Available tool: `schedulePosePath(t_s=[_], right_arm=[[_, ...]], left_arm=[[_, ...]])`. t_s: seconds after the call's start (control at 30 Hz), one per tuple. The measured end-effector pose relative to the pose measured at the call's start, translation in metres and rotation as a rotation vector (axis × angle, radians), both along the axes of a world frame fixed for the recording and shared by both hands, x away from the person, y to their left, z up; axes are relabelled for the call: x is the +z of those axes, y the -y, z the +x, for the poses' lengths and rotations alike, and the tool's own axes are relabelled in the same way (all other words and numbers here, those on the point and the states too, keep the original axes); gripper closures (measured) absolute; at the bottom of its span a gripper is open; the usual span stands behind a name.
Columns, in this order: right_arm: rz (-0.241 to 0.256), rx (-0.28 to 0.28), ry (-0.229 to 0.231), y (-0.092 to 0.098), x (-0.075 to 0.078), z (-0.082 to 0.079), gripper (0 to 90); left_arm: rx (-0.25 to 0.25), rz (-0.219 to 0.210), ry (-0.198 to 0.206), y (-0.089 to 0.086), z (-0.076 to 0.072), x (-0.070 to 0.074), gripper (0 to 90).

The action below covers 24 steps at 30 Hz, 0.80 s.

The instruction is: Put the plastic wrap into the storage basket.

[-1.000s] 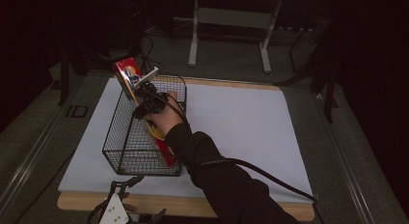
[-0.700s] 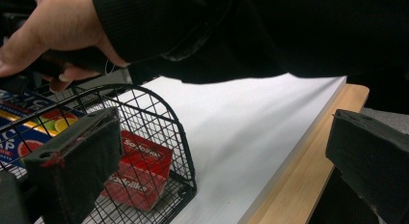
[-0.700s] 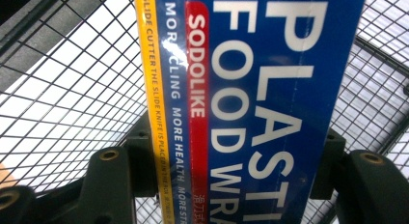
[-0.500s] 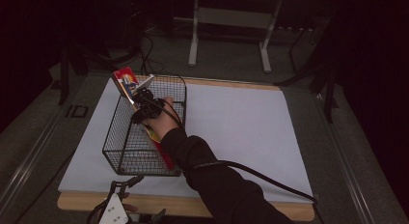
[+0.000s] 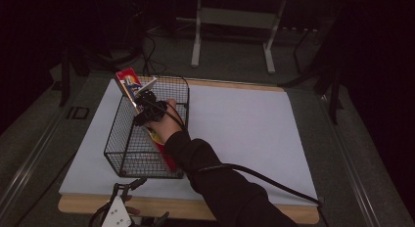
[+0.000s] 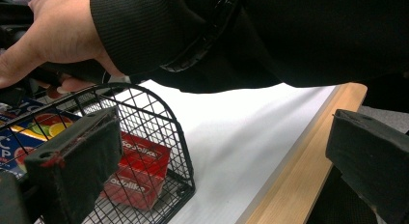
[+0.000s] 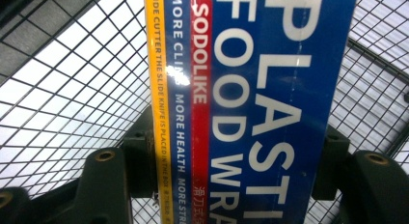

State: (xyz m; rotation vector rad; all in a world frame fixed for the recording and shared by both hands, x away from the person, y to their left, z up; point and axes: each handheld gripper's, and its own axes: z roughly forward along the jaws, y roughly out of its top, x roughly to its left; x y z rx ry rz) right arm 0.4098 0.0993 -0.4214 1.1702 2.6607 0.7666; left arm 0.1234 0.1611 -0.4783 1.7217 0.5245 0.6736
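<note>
A black wire basket (image 5: 128, 147) is sitting on the left part of the white sheet covering the desk (image 5: 244, 134). The person's right arm is reaching across from the lower right, and the right hand (image 5: 165, 120) is holding the right gripper (image 5: 142, 105) over the basket's far end. In the right gripper view its jaws are pressing against both long sides of a box of plastic food wrap (image 7: 251, 103), blue with a red and a yellow stripe and white lettering, with the basket mesh showing behind it. From the high view the box (image 5: 131, 86) is standing at a slant, its upper end sticking out above the basket's far left rim and its lower part running down inside along the right wall.

The left gripper (image 5: 119, 215) is resting low at the near edge of the desk, just in front of the basket. In the left gripper view its jaws are standing wide apart with nothing between them, looking at the basket's near rounded corner (image 6: 159, 132). A red carton (image 6: 140, 171) seems to be lying inside that corner, though the mesh is partly masking it
</note>
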Motion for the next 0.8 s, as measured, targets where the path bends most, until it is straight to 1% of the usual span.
schedulePosePath(t_s=[0.07,0.23,0.3,0.53,0.63,0.8], right_arm=[[-0.005,0.004,0.007,0.001,0.0,0.0,37.1],[0.003,-0.024,0.006,0.004,-0.003,0.004,37.7],[0.005,-0.03,-0.001,0.006,-0.004,0.007,37.7],[-0.004,-0.078,-0.013,0.01,-0.009,0.016,37.1],[-0.005,-0.085,-0.013,0.012,-0.011,0.018,37.0],[-0.003,-0.098,-0.026,0.013,-0.015,0.022,36.7]], left_arm=[[0.0,0.002,0.0,0.0,0.0,0.0,0.1],[-0.003,0.005,0.002,0.0,-0.001,0.0,0.0],[-0.002,0.006,0.0,0.0,0.0,0.0,0.0],[-0.002,0.005,-0.002,0.0,0.0,0.0,0.0],[-0.004,0.007,-0.002,0.0,0.0,0.0,0.1],[-0.005,0.006,-0.002,0.0,-0.001,0.0,0.1]])
